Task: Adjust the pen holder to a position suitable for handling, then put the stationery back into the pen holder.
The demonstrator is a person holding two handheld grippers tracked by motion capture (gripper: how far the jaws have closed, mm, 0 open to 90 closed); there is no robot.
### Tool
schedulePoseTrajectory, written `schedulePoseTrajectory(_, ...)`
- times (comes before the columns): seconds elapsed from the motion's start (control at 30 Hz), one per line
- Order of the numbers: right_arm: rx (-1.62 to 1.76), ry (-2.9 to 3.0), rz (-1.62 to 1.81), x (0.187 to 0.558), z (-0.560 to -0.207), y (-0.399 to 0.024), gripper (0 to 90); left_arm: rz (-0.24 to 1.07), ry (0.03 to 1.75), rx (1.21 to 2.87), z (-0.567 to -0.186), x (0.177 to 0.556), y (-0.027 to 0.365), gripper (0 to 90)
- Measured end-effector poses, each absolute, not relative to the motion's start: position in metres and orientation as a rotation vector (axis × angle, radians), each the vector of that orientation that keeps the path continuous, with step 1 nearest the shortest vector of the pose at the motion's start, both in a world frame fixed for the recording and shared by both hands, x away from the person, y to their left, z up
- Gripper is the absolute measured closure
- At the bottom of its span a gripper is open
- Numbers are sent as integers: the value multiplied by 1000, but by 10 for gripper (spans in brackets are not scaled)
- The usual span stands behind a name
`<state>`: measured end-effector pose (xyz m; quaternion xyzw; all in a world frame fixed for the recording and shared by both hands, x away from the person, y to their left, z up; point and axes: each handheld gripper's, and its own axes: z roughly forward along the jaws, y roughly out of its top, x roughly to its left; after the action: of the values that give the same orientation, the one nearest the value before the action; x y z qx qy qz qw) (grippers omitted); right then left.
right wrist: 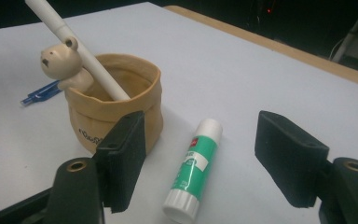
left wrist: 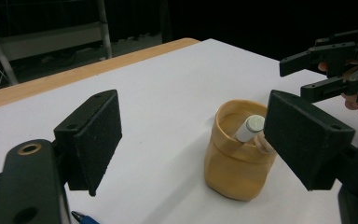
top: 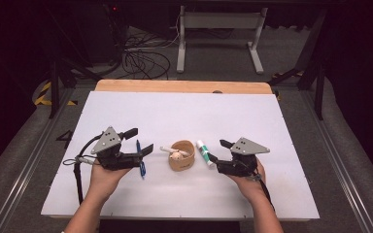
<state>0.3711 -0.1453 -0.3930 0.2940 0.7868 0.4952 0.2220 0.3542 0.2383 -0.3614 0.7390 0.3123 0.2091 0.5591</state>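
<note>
A tan soft cup (top: 182,155) stands mid-table with a white pen (top: 167,149) leaning in it; the pen carries a small bear figure (right wrist: 60,63). A green-and-white glue stick (top: 205,152) lies just right of the cup. Left of it lies a blue pen (top: 140,159). My left gripper (top: 140,141) hovers over the blue pen, open and holding nothing, and faces the cup (left wrist: 237,154). My right gripper (top: 217,150) is open beside the glue stick (right wrist: 196,163), which lies on the table between its jaws with neither pad touching it.
White sheet (top: 184,111) covers the table, with a wooden edge (top: 182,86) at the far side. Beyond it on the floor are cables (top: 143,58) and a white frame stand (top: 221,29). In the left gripper view the other gripper (left wrist: 326,70) shows at right.
</note>
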Motion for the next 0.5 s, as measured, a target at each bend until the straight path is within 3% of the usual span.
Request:
schedulePoseTrajectory(0.27, 824, 2209, 1300, 372, -397, -137, 352, 498, 734, 1740, -361, 353, 237, 199)
schedulePoseTrajectory(0.5, 874, 2247, 1263, 375, -405, -131, 427, 510, 729, 1745, -362, 353, 237, 198)
